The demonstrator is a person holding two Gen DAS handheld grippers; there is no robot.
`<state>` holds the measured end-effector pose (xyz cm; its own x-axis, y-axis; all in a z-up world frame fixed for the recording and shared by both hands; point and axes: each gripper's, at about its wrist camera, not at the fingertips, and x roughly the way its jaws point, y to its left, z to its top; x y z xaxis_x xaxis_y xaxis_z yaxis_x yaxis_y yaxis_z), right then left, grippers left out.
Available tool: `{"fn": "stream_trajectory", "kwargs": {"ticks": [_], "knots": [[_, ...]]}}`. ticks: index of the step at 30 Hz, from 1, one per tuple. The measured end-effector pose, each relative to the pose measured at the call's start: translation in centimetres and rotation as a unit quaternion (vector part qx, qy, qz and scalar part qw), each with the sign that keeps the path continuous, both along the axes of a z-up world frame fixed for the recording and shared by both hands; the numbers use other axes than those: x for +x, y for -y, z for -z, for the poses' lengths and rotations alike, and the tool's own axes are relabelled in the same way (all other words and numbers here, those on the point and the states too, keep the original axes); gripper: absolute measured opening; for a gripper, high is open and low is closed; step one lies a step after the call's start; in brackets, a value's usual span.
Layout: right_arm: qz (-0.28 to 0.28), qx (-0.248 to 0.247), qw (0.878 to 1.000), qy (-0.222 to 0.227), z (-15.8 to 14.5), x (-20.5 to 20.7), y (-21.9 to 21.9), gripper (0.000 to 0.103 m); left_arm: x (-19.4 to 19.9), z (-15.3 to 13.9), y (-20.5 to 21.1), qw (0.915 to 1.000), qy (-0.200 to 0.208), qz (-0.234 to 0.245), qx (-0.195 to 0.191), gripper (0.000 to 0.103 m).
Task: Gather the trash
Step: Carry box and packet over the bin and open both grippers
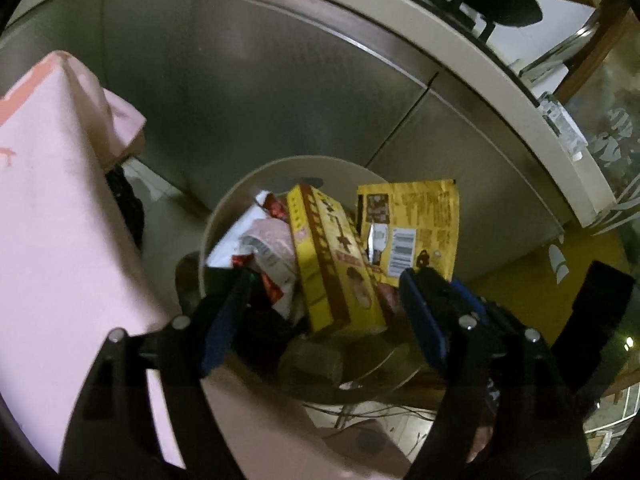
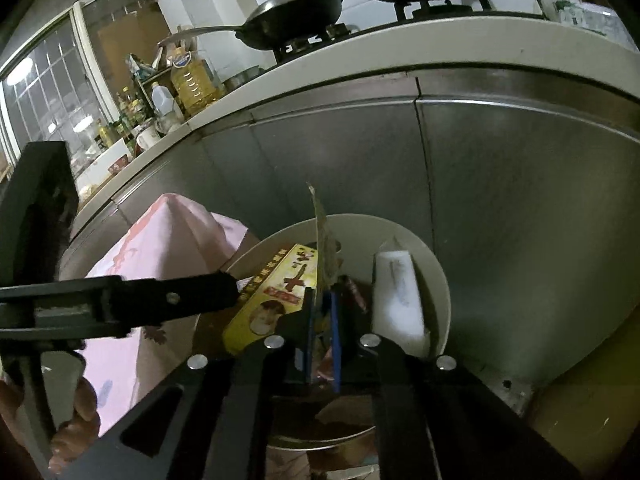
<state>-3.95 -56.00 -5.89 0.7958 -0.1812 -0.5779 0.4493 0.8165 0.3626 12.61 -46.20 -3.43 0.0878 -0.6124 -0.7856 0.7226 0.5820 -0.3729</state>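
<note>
Through the left camera, my left gripper (image 1: 320,300) hangs spread wide and empty over the bin (image 1: 216,216), where the yellow box (image 1: 332,264) leans against a yellow wrapper (image 1: 424,220) standing on edge among crumpled packets. Through the right camera, my right gripper (image 2: 322,312) is barely parted around that wrapper (image 2: 323,236); I cannot tell whether the pads grip it. I judge this load nearly dropped.

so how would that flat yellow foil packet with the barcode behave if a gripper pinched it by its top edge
The flat yellow foil packet would probably flop: it looks like thin film standing in the round cream bin. Likely very light, since it appears opened and flat. Its glossy face may slip between pads, so the long yellow cardboard box beside it looks the stiffer grab.
</note>
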Motion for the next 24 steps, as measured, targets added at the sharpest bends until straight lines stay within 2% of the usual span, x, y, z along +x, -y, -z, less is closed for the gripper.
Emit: {"fn": "stream_trajectory", "kwargs": {"ticks": [2, 3, 4, 12, 14, 16, 19, 24], "knots": [[-0.008, 0.01, 1.0, 0.006, -0.2, -0.2, -0.4, 0.028, -0.3, -0.8, -1.1, 0.9998, 0.015, -0.007, -0.007, 0.074], [-0.014, 0.014, 1.0, 0.011, -0.4, -0.3, -0.6, 0.04, -0.4, -1.1, -1.6, 0.9997, 0.022, -0.01, -0.009, 0.074], [-0.018, 0.016, 1.0, 0.015, -0.5, -0.3, -0.9, 0.042, -0.7, -1.6, -2.2, 0.9994, 0.031, -0.013, -0.012, 0.074], [-0.071, 0.01, 0.997, 0.024, -1.8, 0.2, -2.9, 0.042, -2.3, -3.3, -5.8, 0.9977, 0.058, -0.024, -0.025, 0.074], [-0.083, 0.027, 0.996, 0.013, -1.4, 0.8, -2.7, 0.043, -2.5, -3.4, -6.2, 0.9976, 0.06, -0.026, -0.022, 0.074], [-0.079, 0.039, 0.996, -0.027, -0.4, 1.7, -2.2, 0.043, -2.5, -3.4, -6.8, 0.9977, 0.058, -0.03, -0.018, 0.074], [-0.074, 0.044, 0.996, -0.007, -1.3, 1.0, -1.8, 0.043, -2.5, -3.6, -7.9, 0.9975, 0.059, -0.033, -0.021, 0.074], [-0.054, 0.024, 0.998, 0.014, -3.5, 0.6, -0.8, 0.043, -2.4, -3.5, -9.1, 0.9974, 0.057, -0.038, -0.023, 0.074]]}}
